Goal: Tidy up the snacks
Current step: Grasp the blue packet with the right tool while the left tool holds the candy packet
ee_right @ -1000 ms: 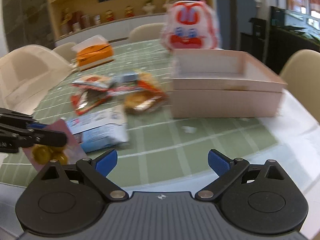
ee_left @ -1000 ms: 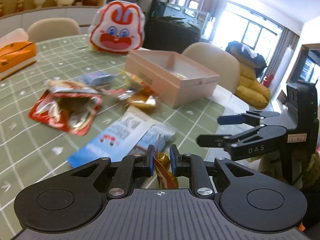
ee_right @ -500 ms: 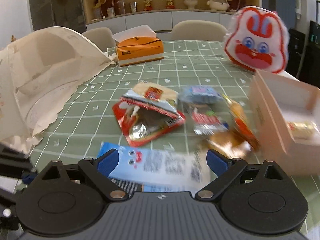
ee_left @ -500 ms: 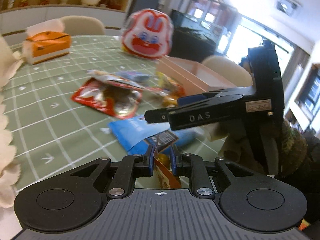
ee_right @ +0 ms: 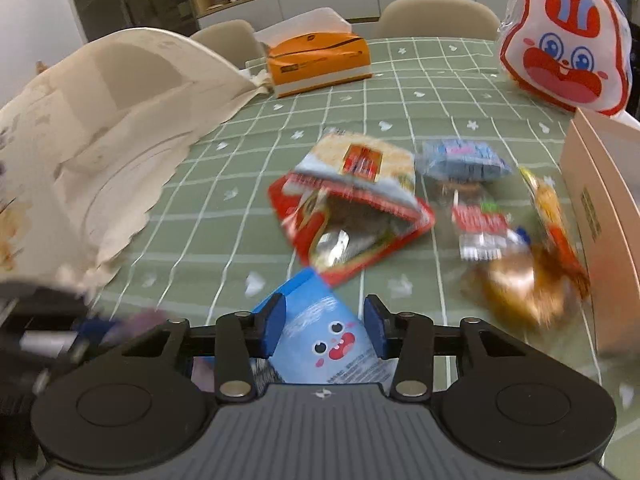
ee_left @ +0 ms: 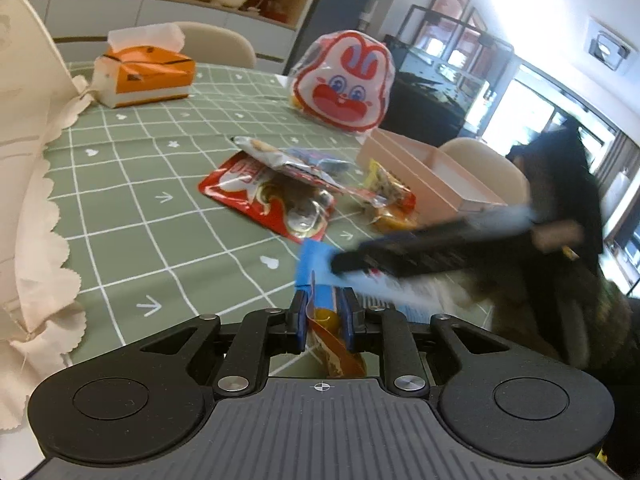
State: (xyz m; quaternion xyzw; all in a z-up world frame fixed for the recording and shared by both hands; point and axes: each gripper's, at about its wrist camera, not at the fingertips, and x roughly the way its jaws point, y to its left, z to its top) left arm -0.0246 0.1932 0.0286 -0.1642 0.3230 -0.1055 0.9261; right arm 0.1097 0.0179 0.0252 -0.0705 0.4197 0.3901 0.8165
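Presently the right gripper (ee_right: 324, 326) is closing its fingers on the blue packet (ee_right: 324, 340) at the worktop's (ee_right: 200, 216) near edge. The left gripper (ee_left: 324, 322) is clamped on an orange wrapper (ee_left: 334, 344). Advise a firm hold before lifting toward the pink box (ee_left: 432, 176).

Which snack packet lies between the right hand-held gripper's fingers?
The blue packet with the cartoon face. The right hand-held gripper is closing around it; the red pouch and the other snacks lie untouched farther up the table.
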